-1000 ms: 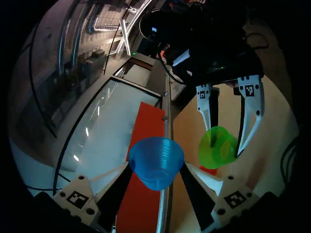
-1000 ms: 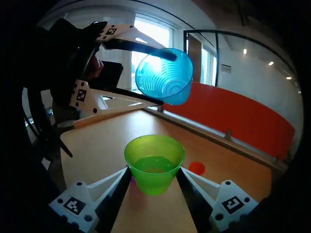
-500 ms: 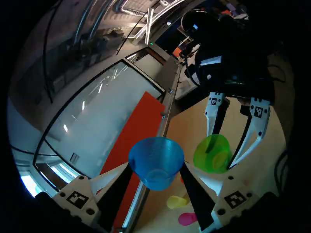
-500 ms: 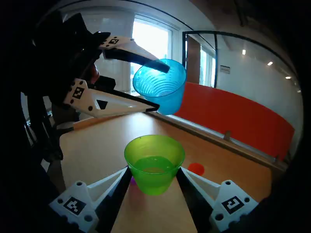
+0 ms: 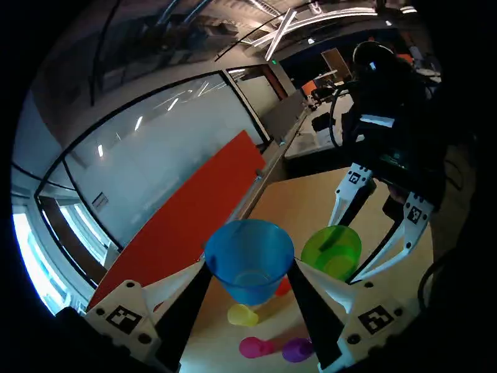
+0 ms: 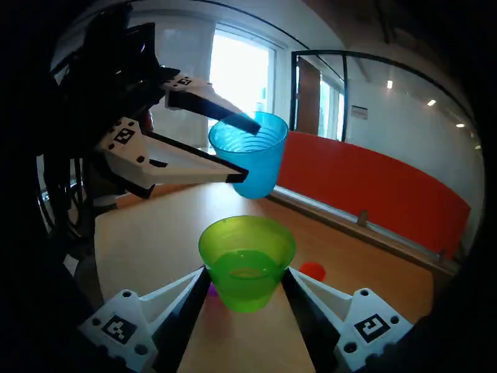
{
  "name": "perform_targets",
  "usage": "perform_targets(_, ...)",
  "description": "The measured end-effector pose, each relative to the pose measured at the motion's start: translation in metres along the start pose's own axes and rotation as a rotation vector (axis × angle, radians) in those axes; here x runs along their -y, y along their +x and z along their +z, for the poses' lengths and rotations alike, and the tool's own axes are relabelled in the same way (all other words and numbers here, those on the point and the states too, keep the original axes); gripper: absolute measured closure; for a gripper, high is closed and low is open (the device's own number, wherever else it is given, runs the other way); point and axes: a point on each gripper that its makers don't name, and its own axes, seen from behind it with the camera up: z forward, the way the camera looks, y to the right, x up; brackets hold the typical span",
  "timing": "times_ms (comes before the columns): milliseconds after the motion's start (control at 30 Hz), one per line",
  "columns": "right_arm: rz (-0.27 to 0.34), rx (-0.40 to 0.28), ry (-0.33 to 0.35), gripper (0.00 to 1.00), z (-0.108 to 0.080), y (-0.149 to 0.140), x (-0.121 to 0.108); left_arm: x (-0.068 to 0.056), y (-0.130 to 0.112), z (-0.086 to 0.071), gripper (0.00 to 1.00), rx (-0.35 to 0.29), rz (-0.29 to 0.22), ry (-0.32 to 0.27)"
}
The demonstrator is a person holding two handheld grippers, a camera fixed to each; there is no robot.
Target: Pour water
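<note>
In the left gripper view, we see a bright window [image 5: 37, 248] at the far left, then a long orange-red panel [image 5: 186, 211] along the edge of the wooden table [image 5: 298, 205]. In the middle, the left gripper [image 5: 250, 264] has its two fingers closed on the sides of a blue plastic cup [image 5: 250, 248], held mouth-up in the air. Below it on the table we find small cups: yellow [image 5: 242, 315], pink [image 5: 253, 347], purple [image 5: 297, 349], and a red one [image 5: 282, 287] partly behind the blue cup. Further right, the right gripper [image 5: 345, 250] clamps a green plastic cup [image 5: 329, 245]

In the right gripper view, the left gripper [image 6: 248, 153] reaches in from the upper left, a finger pressing on each side of the blue plastic cup [image 6: 248, 165], which hangs close to upright above and beyond the green one, apart from it. Lower centre, the right gripper [image 6: 246, 270] grips the green plastic cup [image 6: 246, 280] between both fingers; we see water part-way up inside it. A purple object [image 6: 212, 290] peeks out at its left, a small red cup [image 6: 313, 270] stands on the table [image 6: 155, 242] to its right, and the orange-red panel [image 6: 385, 186] runs behind
</note>
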Motion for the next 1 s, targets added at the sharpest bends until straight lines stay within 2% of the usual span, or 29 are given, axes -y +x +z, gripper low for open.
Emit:
perform_targets(300, -0.001, -0.001, -0.008, 0.16, 0.001, 0.0, -0.001, 0.002, -0.013, -0.001, 0.16, 0.045, -0.159, -0.028)
perform_targets(500, 0.008, -0.008, -0.014, 0.17, 0.0, 0.0, -0.002, 0.002, -0.023, -0.002, 0.16, 0.08, -0.211, -0.022)
perform_targets(600, 0.007, -0.009, -0.016, 0.17, 0.0, 0.0, -0.002, -0.003, -0.028, -0.004, 0.16, 0.097, -0.25, -0.029)
perform_targets(700, 0.008, -0.011, -0.016, 0.17, -0.001, 0.0, -0.002, -0.006, -0.032, -0.005, 0.16, 0.103, -0.287, -0.029)
perform_targets(1000, 0.013, -0.013, -0.024, 0.17, -0.002, -0.001, -0.003, -0.003, -0.039, -0.012, 0.16, 0.102, -0.417, 0.004)
